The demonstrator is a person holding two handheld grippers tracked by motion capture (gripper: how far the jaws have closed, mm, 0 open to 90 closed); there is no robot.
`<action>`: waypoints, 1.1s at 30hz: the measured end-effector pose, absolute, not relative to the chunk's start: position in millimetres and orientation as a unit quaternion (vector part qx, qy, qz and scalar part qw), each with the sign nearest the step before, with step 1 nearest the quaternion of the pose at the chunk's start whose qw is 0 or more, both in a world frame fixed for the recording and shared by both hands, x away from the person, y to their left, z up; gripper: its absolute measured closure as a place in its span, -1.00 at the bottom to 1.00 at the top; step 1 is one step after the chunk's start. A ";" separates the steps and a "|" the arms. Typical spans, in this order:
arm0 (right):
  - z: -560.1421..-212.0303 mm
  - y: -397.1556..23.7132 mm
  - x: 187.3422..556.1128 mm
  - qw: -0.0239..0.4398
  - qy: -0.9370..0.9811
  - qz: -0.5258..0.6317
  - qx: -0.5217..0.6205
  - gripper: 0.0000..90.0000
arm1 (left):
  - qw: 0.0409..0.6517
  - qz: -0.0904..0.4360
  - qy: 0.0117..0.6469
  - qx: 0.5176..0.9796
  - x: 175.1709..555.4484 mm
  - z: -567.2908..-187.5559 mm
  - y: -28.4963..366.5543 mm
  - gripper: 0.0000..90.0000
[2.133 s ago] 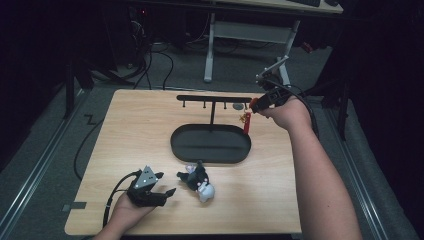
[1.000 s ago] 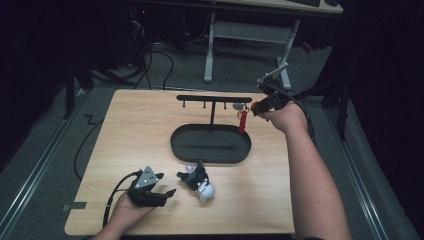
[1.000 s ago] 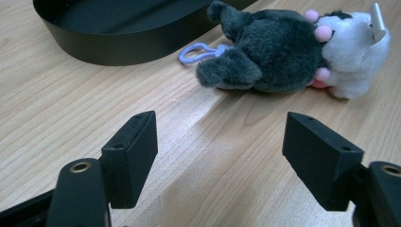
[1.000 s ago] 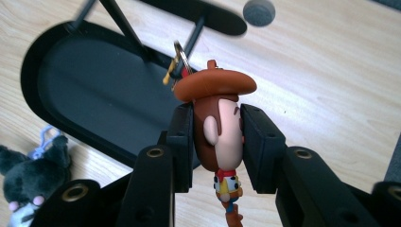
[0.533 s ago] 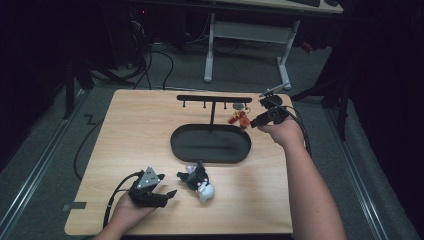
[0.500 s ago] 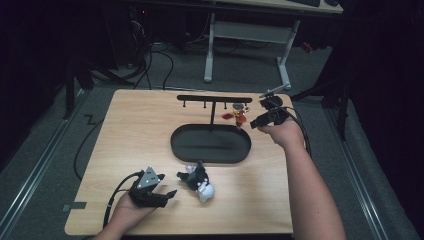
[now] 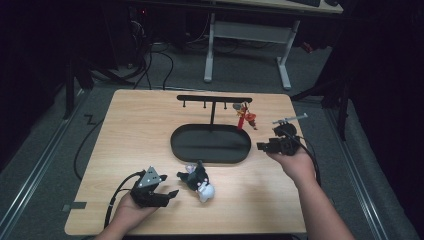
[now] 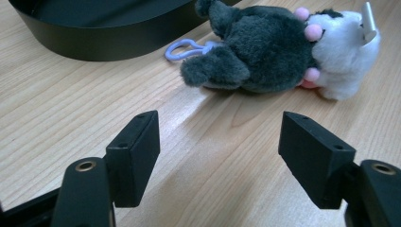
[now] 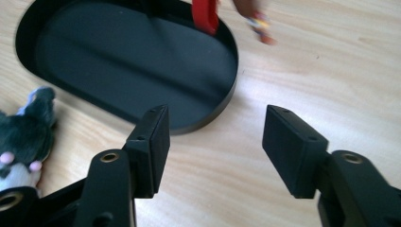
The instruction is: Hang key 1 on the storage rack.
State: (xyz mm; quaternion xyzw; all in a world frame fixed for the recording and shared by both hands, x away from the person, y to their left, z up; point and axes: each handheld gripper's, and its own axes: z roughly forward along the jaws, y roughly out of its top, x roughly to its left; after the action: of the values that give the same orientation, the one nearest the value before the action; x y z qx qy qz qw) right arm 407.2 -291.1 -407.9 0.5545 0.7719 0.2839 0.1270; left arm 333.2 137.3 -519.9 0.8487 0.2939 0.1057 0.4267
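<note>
A red keychain charm (image 7: 244, 119) hangs from the right end of the black hook rack (image 7: 212, 99), above the black oval tray (image 7: 210, 156). My right gripper (image 7: 263, 146) sits just right of the tray, low over the table. Its jaws have just been opening and nothing is between them (image 9: 215, 142); the red charm (image 9: 205, 16) shows beyond them. A grey and white plush toy (image 7: 198, 183) with a lilac loop (image 8: 187, 47) lies in front of the tray. My left gripper (image 7: 167, 194) rests open just left of the plush (image 8: 265, 52), not touching it.
The rack's other hooks are bare. The tray rim (image 8: 94, 40) is close behind the plush. A black cable (image 7: 117, 197) trails from the left gripper. Bare wood lies at the table's left side and front right. The floor beyond holds desk legs and cables.
The right gripper let go of the red charm at the rack, opened, and dropped down toward me to the tray's right side. The charm now hangs free. The left hand stayed put.
</note>
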 end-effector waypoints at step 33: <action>-498.8 -304.6 268.4 0.246 0.722 0.406 0.502 -0.19 | 0.403 0.153 0.343 0.834 335.8 -517.3 133.7 1.00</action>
State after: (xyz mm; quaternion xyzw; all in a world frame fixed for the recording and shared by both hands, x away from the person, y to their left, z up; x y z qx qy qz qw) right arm 268.4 -304.6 -498.8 0.5024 0.7224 0.4065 0.2459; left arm 335.8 133.7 -517.3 0.8344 0.3435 0.1531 0.4029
